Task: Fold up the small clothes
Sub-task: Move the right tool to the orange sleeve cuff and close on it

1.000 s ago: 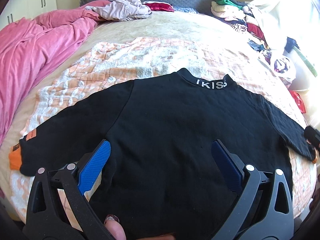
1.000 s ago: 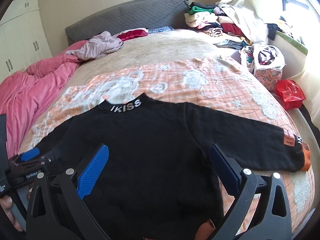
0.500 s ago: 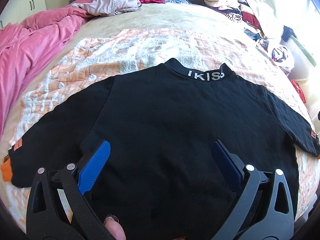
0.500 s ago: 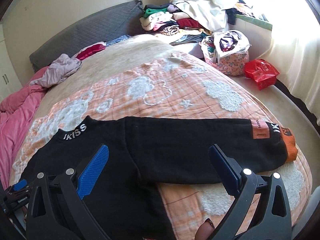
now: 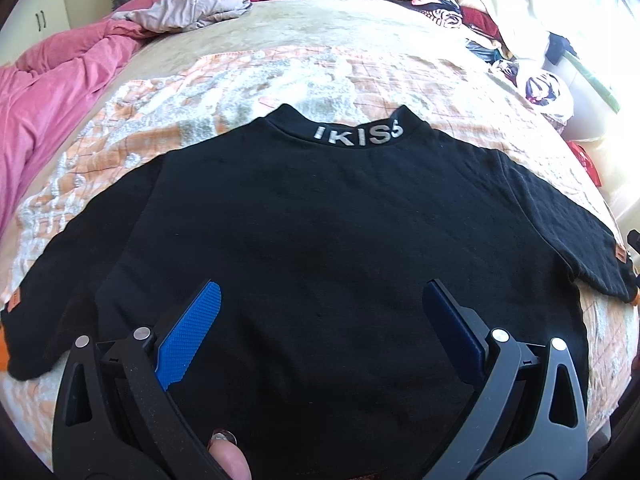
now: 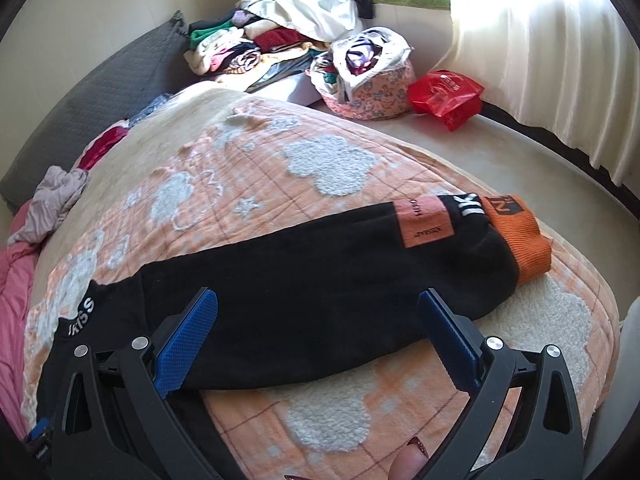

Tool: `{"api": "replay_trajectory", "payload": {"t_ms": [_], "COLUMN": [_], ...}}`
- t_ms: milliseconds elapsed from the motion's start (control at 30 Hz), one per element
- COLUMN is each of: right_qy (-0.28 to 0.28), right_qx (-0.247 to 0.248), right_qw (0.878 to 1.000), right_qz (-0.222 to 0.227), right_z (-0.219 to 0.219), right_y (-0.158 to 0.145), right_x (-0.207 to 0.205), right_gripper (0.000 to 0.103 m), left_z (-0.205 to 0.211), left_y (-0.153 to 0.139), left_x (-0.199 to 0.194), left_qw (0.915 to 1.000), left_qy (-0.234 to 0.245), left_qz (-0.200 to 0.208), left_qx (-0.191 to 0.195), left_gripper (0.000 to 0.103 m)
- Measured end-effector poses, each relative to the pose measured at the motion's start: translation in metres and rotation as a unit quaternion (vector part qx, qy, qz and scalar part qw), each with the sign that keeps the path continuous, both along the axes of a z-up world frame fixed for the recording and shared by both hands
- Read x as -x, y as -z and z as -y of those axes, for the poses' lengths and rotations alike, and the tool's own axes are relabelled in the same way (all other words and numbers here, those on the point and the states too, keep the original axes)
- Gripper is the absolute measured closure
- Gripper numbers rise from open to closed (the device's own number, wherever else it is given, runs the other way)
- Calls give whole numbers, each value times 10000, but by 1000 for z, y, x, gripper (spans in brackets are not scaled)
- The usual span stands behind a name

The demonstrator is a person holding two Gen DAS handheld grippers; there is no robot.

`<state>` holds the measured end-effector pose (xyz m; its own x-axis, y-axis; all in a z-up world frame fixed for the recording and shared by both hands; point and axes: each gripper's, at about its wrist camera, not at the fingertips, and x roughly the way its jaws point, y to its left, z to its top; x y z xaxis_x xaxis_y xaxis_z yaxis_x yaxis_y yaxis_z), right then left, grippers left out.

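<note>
Left wrist view: the left claw (image 5: 320, 312) gapes wide at lower frame, gripping nothing, above the black sweater (image 5: 320, 220) spread flat mid-frame on the orange quilt (image 5: 280, 76). Right wrist view: the right claw (image 6: 318, 318) hangs equally wide over the sweater's sleeve (image 6: 320, 264), orange cuff (image 6: 520, 236) at right.

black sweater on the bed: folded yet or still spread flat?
Spread flat, unfolded. The black sweater lies open on the blanket, both sleeves out sideways; the right sleeve runs straight to its orange cuff. Both grippers open, holding nothing.

Bare orange quilt (image 6: 320, 412) lies open beside the black sweater's sleeve (image 6: 320, 280); clothes pile (image 6: 248, 52) sits well apart.
</note>
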<state>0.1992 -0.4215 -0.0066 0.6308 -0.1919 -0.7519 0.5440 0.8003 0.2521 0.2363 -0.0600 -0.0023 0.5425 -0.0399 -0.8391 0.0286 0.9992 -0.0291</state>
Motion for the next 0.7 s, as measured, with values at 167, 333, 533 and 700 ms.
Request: {"api": "replay_trajectory", "payload": {"t_ms": [167, 333, 533, 700], "right_qy": [745, 1147, 1324, 1482], "right_qx": [-135, -406, -700, -1107], "right_qw": [9971, 9925, 9886, 9827], "right_qz": [-110, -110, -168, -108], "right_z": [32, 48, 61, 76], "right_y": [11, 21, 37, 52], "right_x": [12, 19, 16, 14], "right_gripper": [4, 4, 4, 4], "left_z": [10, 14, 17, 19], "left_y": [5, 9, 11, 12], "left_x": [0, 0, -1, -5], "left_qw": [10000, 9999, 9998, 9998], "left_qy": [70, 96, 140, 158], "left_qz": [-26, -92, -114, -138], "left_qx": [-35, -7, -28, -52], "left_gripper": [8, 8, 8, 8]}}
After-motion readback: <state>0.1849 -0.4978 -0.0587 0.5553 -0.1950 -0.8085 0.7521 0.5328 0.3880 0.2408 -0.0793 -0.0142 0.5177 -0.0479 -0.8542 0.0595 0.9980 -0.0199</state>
